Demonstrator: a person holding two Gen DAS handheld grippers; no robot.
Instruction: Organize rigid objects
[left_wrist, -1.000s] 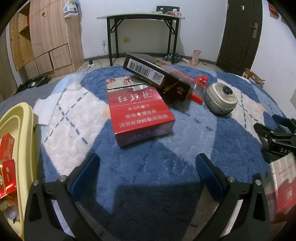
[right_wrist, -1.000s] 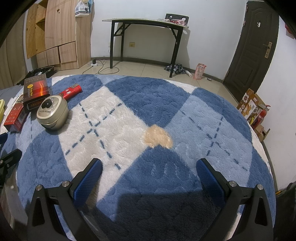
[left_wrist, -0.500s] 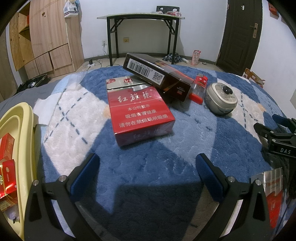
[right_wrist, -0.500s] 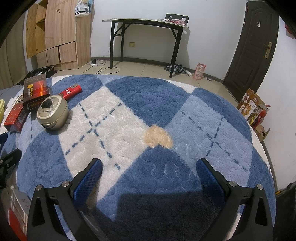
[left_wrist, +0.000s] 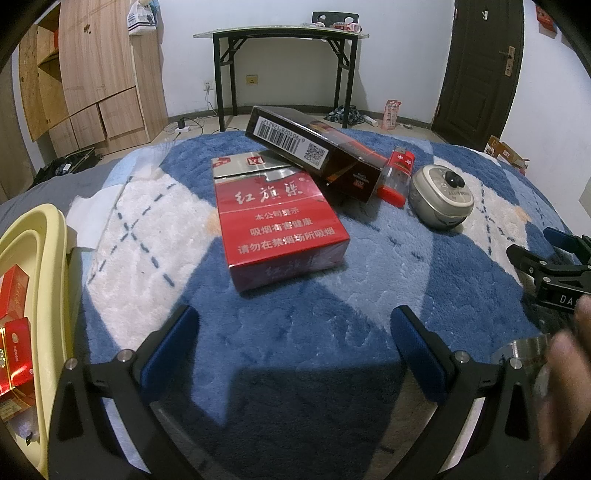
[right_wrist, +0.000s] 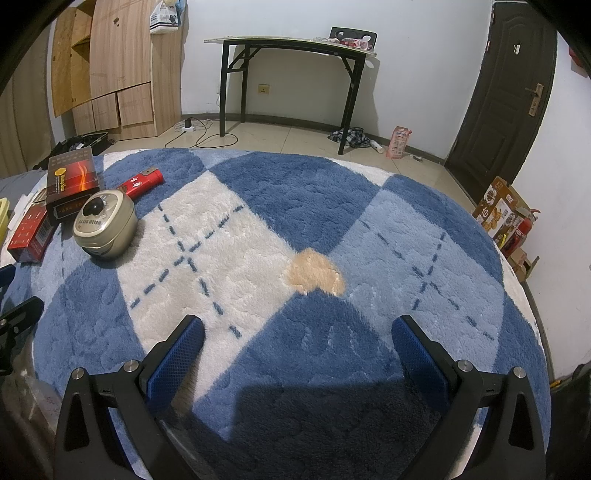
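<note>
A red cigarette pack (left_wrist: 280, 225) lies flat on the blue and white rug, just ahead of my open, empty left gripper (left_wrist: 295, 345). A dark brown box (left_wrist: 314, 155) leans on its far end. A red lighter (left_wrist: 397, 177) and a round grey tin (left_wrist: 441, 197) lie to the right. At the left, a yellow tray (left_wrist: 44, 280) holds red packs (left_wrist: 14, 354). In the right wrist view my right gripper (right_wrist: 297, 356) is open and empty over bare rug, with the tin (right_wrist: 105, 225), lighter (right_wrist: 142, 182), dark box (right_wrist: 72, 182) and red pack (right_wrist: 29, 234) far left.
A blurred hand (left_wrist: 569, 369) with a shiny metal thing (left_wrist: 524, 350) is at the lower right of the left wrist view. A black table (right_wrist: 291, 74), a wooden cabinet (right_wrist: 122, 62) and a dark door (right_wrist: 506, 96) stand beyond the rug. Cardboard boxes (right_wrist: 502, 214) sit at the right.
The red and silver pack at the lower right edge of the left wrist view has gone; a blurred hand and a metal thing show there now. Both grippers and the rug's objects are still.
</note>
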